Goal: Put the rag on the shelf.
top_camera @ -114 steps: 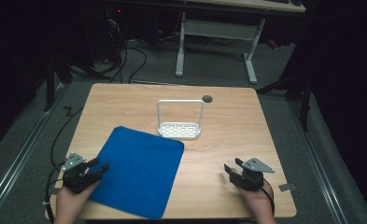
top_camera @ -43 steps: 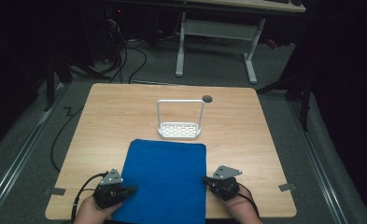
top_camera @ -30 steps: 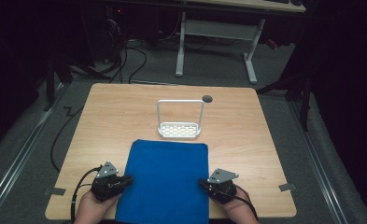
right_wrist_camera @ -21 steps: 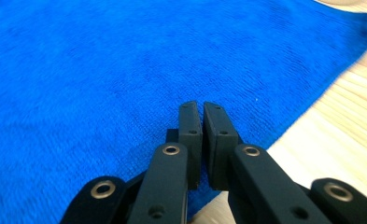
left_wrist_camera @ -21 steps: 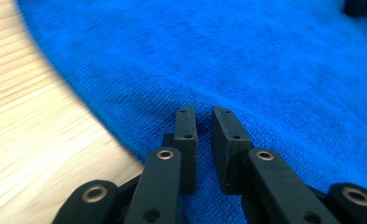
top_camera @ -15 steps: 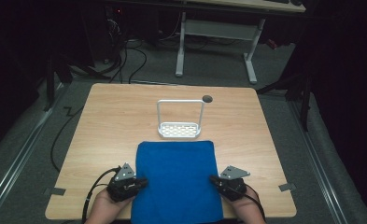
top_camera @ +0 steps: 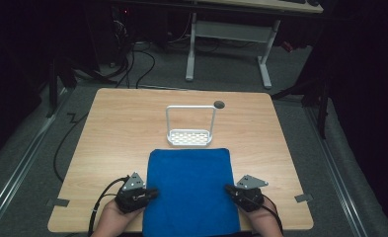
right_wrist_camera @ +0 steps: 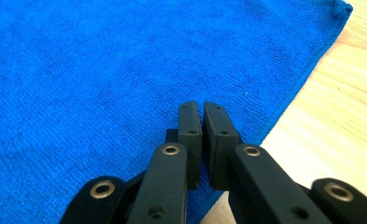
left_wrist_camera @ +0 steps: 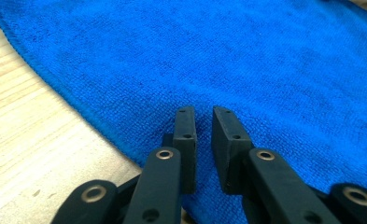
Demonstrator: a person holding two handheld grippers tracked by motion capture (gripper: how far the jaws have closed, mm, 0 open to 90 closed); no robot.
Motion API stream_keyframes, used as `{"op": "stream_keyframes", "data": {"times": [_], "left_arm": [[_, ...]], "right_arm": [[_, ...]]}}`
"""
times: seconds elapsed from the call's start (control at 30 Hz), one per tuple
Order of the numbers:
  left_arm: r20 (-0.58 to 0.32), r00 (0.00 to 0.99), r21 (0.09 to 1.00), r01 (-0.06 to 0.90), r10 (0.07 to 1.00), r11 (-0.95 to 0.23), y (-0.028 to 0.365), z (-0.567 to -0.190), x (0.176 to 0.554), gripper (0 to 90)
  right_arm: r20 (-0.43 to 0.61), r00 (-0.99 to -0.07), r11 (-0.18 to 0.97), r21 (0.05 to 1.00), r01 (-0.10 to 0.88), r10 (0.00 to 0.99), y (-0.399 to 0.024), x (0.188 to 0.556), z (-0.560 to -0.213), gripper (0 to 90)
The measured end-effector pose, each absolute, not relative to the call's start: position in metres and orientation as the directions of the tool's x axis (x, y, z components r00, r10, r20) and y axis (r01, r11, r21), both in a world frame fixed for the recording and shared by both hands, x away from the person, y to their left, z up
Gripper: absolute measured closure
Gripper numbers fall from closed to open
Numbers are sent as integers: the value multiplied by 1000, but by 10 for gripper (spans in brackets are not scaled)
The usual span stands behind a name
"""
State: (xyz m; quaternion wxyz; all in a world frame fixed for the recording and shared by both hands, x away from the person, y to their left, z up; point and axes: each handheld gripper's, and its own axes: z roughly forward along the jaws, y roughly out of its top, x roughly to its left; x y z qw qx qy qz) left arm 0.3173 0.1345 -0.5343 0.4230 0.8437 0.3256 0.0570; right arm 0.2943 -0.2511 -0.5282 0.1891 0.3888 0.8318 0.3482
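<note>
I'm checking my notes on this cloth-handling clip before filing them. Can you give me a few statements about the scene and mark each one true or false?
1. The blue cloth lies spread flat on the wooden table. True.
2. The white rack stands on top of the cloth. False: it stands on bare wood just beyond the cloth's far edge.
3. The left gripper is at the cloth's left edge, the right gripper at its right edge. True.
4. The right gripper's jaws gape wide. False: they are nearly together, over the cloth's edge.
5. The rack holds a plate. False: it holds nothing.
</note>
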Motion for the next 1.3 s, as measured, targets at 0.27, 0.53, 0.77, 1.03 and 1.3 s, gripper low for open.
{"op": "stream_keyframes", "data": {"times": [0.27, 0.53, 0.77, 1.03, 1.3], "left_arm": [[-195, 758, 750, 524, 622, -403, 140, -534, 321, 773], [-166, 685, 800, 514, 709, -309, 151, -526, 352, 622], [-146, 594, 785, 556, 791, -273, 140, -531, 412, 557], [-163, 553, 772, 587, 817, -244, 128, -535, 439, 615], [-167, 560, 757, 600, 811, -259, 126, -536, 441, 844]], "right_arm": [[-42, -629, 455, 728, 513, 777, -251, 298, -528, 829], [-20, -613, 402, 773, 492, 790, -256, 294, -521, 781], [-9, -589, 375, 778, 503, 808, -260, 297, -523, 711], [46, -524, 283, 800, 529, 851, -265, 322, -515, 650], [81, -401, 202, 764, 613, 912, -261, 411, -519, 534]]}}
